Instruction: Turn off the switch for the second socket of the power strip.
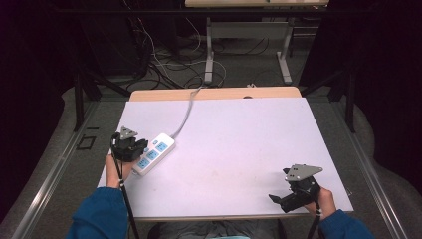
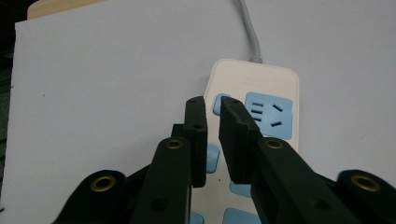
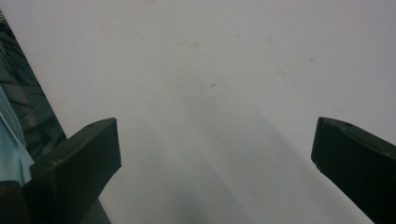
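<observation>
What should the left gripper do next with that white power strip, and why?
Probably lift a little and back off. The left gripper hovers over the power strip with its jaws nearly together and nothing between them, tips by a small blue button beside a socket. It may have been pressing that button. The right gripper waits open over the bare table.

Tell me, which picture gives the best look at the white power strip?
The left gripper view: the power strip is close up, with its blue sockets and grey cord plain, though the left gripper covers part. The high view shows the whole strip, small, near the table's left edge. The right gripper view looks at bare table.
</observation>
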`<state>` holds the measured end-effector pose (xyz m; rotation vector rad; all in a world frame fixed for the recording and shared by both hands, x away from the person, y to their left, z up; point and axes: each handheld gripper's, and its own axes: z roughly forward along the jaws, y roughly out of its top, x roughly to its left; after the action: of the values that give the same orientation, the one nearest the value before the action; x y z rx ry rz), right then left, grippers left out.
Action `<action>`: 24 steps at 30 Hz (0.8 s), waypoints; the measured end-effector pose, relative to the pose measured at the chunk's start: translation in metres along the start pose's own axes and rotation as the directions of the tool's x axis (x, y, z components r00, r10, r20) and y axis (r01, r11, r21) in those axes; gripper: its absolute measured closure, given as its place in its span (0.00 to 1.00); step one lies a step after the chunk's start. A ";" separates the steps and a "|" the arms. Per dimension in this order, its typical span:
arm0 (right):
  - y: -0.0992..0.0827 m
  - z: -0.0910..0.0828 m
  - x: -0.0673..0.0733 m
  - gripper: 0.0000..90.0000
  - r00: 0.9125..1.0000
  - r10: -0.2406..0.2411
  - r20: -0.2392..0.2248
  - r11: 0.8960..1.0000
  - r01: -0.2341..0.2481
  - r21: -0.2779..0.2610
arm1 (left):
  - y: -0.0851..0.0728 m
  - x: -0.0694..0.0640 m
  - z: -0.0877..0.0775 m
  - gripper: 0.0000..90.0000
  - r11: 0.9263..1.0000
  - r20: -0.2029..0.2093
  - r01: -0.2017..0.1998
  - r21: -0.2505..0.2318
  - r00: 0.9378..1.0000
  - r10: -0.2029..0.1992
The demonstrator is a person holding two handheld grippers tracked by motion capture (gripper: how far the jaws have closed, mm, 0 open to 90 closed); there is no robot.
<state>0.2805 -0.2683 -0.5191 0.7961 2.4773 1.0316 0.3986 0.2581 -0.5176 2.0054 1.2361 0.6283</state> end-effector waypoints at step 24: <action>0.000 -0.001 0.001 0.01 1.000 -0.014 -0.001 1.000 0.014 0.009 | 0.006 -0.005 -0.002 0.00 1.000 -0.001 0.021 0.009 1.000 -0.021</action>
<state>0.2795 -0.2680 -0.5182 0.7807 2.4865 1.0168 0.3986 0.2525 -0.5126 1.9972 1.2607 0.6151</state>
